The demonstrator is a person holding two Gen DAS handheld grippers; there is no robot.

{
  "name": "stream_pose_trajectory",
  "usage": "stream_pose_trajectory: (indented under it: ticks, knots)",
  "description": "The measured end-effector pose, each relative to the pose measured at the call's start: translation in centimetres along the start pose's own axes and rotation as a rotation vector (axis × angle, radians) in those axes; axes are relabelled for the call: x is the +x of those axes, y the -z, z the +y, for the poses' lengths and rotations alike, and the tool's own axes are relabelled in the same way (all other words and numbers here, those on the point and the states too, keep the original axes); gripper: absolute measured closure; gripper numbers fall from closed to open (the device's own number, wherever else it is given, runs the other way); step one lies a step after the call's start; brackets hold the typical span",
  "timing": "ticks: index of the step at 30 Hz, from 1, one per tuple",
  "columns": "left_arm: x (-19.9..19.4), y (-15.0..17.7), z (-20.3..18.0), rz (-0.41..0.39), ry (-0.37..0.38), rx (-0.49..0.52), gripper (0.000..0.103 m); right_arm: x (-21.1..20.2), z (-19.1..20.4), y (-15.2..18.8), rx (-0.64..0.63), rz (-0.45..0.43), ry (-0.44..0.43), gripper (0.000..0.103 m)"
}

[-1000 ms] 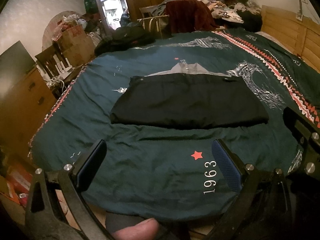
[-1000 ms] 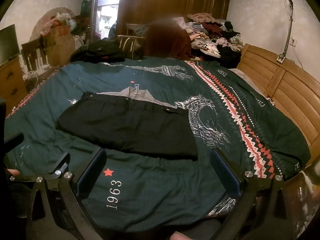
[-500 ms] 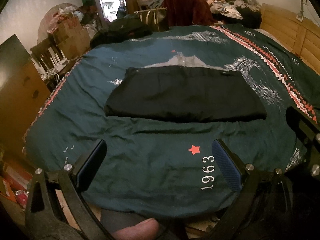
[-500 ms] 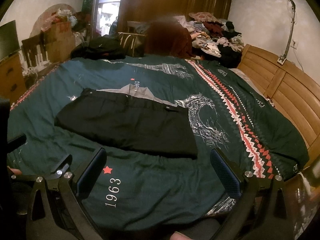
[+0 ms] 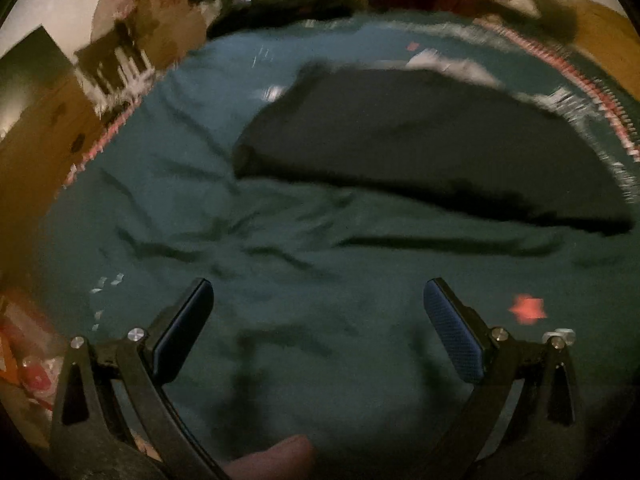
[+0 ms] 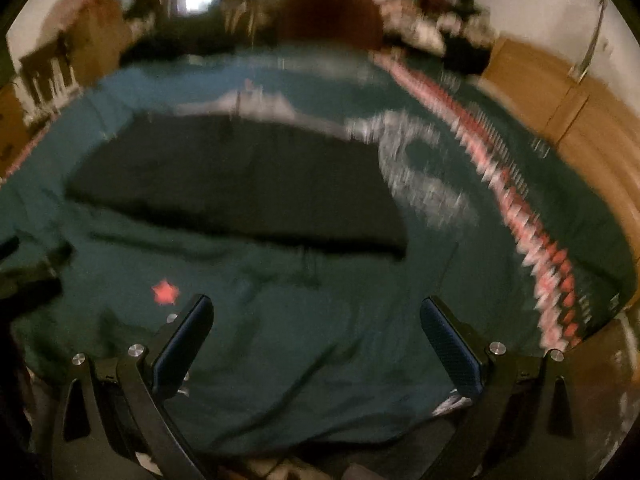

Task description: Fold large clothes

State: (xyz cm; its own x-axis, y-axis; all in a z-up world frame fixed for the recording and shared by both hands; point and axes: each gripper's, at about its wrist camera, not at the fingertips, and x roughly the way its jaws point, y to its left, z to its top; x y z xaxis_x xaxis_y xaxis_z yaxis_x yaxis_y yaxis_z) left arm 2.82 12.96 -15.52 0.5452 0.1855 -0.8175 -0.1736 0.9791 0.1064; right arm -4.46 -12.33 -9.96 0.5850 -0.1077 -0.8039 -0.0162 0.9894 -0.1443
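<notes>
Now | left gripper point(image 5: 319, 296) and right gripper point(image 6: 317, 314) gape wide, empty | we should pinch the flat black folded garment's point(image 5: 420, 148) near edge, mid-frame, at both corners, lifting evenly.

Likely home bedroom: bed with teal bedspread point(image 6: 320, 360), wooden headboard point(image 6: 560, 120).

Black garment point(image 5: 420, 148), folded flat into a wide rectangle on the bedspread point(image 5: 280, 300)
</notes>
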Motion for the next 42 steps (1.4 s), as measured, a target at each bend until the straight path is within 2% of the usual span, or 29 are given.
stream_pose_trajectory:
  ticks: [3,5,7,9,12,13,15,29,36,40,42]
  knots:
    - [2.2,0.1,1.2,0.008,-0.025,-0.014,0.0,4.8,-1.0,0.7,0.026,0.084,-0.011,0.0]
    - [3.8,0.7,1.7,0.012,-0.041,-0.015,0.0,6.6,-1.2,0.6,0.022,0.089,0.001,0.0]
    - [4.9,1.3,2.5,0.017,0.016,-0.054,0.0,8.8,-1.4,0.7,0.01,0.093,0.013,0.0]
    - [4.4,2.0,3.3,-0.023,0.068,-0.104,0.0,10.8,-1.4,0.9,-0.004,0.121,0.028,0.0]
    - [4.1,2.1,2.8,-0.017,0.055,-0.091,0.0,13.9,-1.4,2.3,-0.017,0.213,0.027,0.0]
    - [4.1,2.1,2.8,-0.016,0.055,-0.091,0.0,14.4,-1.7,2.7,-0.009,0.208,0.012,0.0]
    - [3.8,2.1,2.7,-0.018,0.062,-0.097,0.0,14.3,-2.3,3.3,0.011,0.169,-0.011,0.0]
    - [5.2,1.5,3.7,-0.017,0.063,-0.109,0.0,14.5,-3.3,4.5,0.035,0.073,-0.07,0.0]
    - [5.0,1.4,3.9,-0.011,0.075,-0.103,0.0,14.4,-3.3,4.5,0.026,0.075,-0.079,0.0]
    - [4.6,0.7,4.2,0.027,0.088,-0.067,0.0,14.4,-3.4,4.4,0.02,0.088,-0.079,0.0]
    - [3.6,-0.4,5.3,-0.007,0.07,-0.075,0.0,14.3,-3.5,4.0,0.015,0.119,-0.087,0.0]
